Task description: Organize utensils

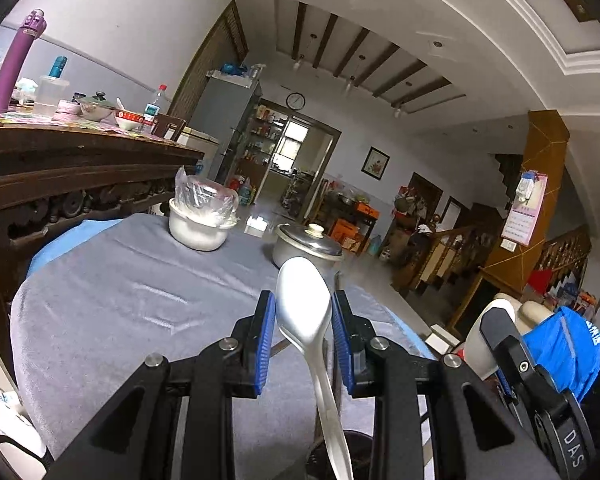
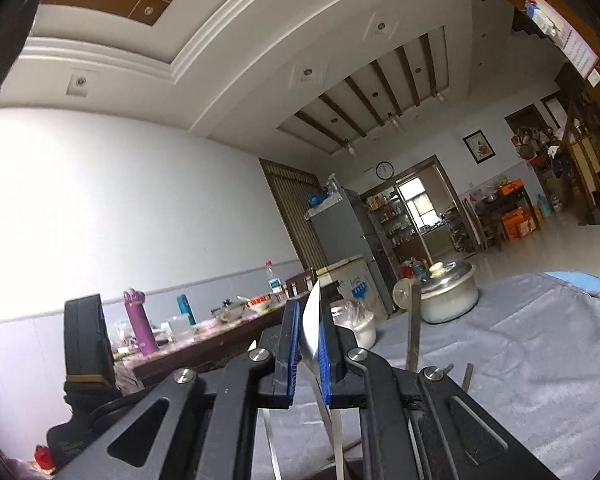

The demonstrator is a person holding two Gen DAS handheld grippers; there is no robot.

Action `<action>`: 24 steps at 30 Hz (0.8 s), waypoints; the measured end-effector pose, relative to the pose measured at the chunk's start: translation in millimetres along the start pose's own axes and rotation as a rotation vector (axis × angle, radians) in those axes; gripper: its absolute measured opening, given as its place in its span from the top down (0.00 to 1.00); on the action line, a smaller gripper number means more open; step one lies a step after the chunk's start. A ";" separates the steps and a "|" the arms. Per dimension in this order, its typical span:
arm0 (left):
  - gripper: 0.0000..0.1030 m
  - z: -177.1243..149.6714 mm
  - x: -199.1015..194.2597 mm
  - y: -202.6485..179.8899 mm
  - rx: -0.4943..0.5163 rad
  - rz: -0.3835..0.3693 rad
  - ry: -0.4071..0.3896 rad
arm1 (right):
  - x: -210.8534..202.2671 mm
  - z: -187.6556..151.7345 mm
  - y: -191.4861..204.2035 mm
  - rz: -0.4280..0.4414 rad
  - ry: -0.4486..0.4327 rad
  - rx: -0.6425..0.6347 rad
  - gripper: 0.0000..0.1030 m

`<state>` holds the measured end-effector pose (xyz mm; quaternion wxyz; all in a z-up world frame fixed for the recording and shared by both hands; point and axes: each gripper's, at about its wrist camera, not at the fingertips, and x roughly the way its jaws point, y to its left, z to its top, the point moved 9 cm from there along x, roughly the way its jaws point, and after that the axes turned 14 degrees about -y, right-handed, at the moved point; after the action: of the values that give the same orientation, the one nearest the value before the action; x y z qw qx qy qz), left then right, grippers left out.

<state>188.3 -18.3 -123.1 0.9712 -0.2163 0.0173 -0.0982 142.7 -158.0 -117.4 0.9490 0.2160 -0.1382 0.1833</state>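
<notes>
Utensils are mid-sort: the left gripper (image 1: 303,334) clamps a white spoon (image 1: 302,312); the right gripper (image 2: 309,338) pinches a flat metal piece (image 2: 312,328), perhaps a spoon edge-on; neither is yet stowed.

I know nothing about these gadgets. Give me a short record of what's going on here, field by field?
Setting: table under grey cloth, in a home
Left hand-held gripper: spoon between its blue pads, bowl end forward
Right hand-held gripper: shut on a thin metal utensil, seen edge-on
On the table: lidded pot, white bowl with plastic wrap
Job: organizing utensils
</notes>
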 end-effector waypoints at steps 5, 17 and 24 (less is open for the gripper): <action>0.71 -12.3 4.3 3.9 0.012 0.012 0.016 | -2.9 -10.3 -10.5 -0.017 0.030 0.006 0.90; 0.71 -34.0 4.8 0.2 0.028 -0.003 0.055 | -9.0 -14.3 -15.5 -0.020 0.071 0.009 0.90; 0.71 -41.3 2.5 -0.9 0.037 -0.006 0.073 | -10.1 -10.5 -18.5 -0.026 0.077 0.019 0.90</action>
<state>187.4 -36.9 -160.1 0.9735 -0.1947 0.0503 -0.1090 143.2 -171.5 -136.6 0.9538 0.2197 -0.0971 0.1804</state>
